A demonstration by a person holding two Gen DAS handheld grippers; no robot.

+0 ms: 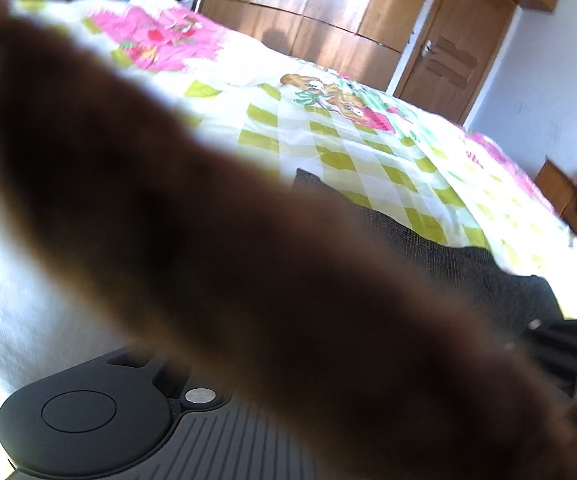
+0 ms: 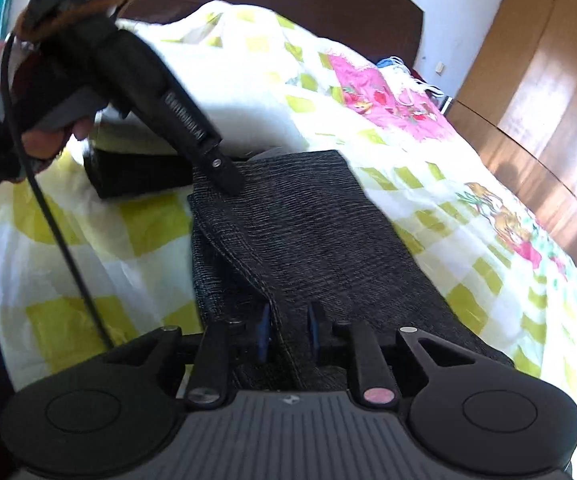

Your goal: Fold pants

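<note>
Dark woven pants (image 2: 304, 216), folded, centre frame on checked bedspread (image 2: 88, 220). Right gripper (image 2: 288, 334) clamps near edge to steady; left gripper (image 2: 232, 184), upper left, presses far corner, jaw state unclear.

Dark charcoal pants (image 2: 308, 232) on bed, partly folded.
Textured black-grey fabric, layers stacked flat with a stitched edge running diagonally on top; lies toward the bed's near edge, long axis pointing at the headboard end.

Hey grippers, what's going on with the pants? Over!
Right gripper pinching pants edge. Left gripper tip down on far end, grip unclear. Pants folded on bed. Left camera mostly blocked.
</note>
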